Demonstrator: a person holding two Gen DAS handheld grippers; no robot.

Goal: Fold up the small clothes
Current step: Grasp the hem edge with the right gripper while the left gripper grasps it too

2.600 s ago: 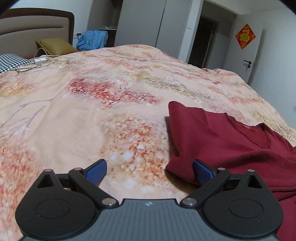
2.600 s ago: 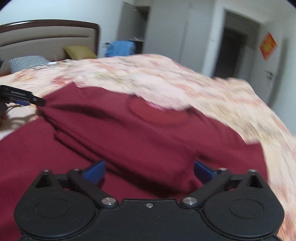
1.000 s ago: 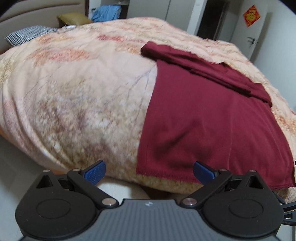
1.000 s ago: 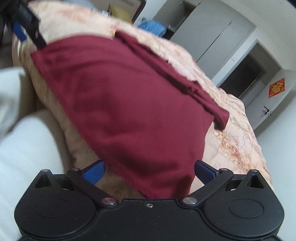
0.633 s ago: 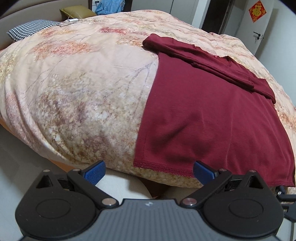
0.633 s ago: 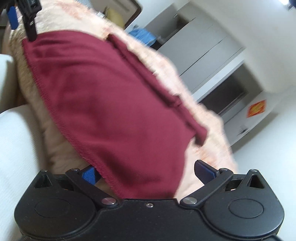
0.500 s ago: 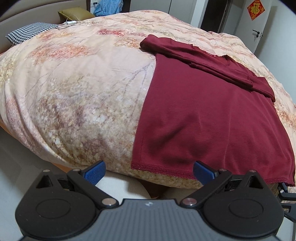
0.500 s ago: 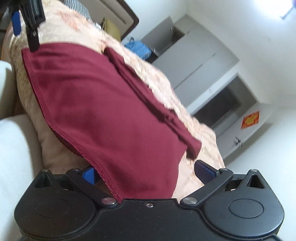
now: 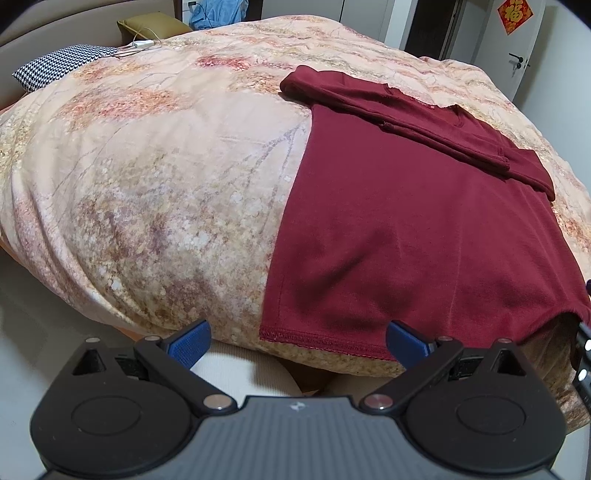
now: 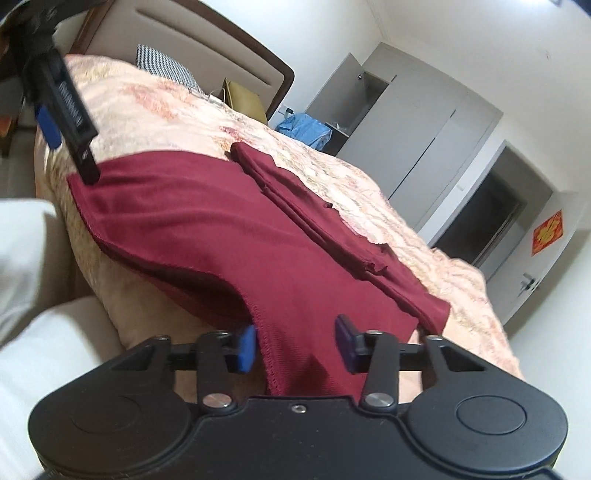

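Observation:
A dark red shirt (image 9: pixel 406 221) lies flat on the floral duvet (image 9: pixel 166 166), sleeves folded across its far end and its hem hanging over the near bed edge. My left gripper (image 9: pixel 297 345) stands open just in front of the hem's left corner, with nothing between its fingers. In the right wrist view my right gripper (image 10: pixel 295 347) has the hem's right corner of the shirt (image 10: pixel 221 229) between its blue pads; the jaws are closing, with a gap still showing. That corner is raised off the bed. The left gripper (image 10: pixel 62 122) appears at the upper left.
A houndstooth pillow (image 9: pixel 62 64), an olive cushion (image 9: pixel 151 22) and blue clothes (image 9: pixel 218 13) sit near the headboard. Grey wardrobes (image 10: pixel 424 122) and a door with a red decoration (image 9: pixel 515 14) stand beyond the bed. Something pale and soft (image 10: pixel 37 332) fills the space below the bed edge.
The right gripper's jaws have narrowed around the shirt's hem corner, and that corner has lifted off the bed as the gripper rose and tilted. The left gripper has hardly moved.

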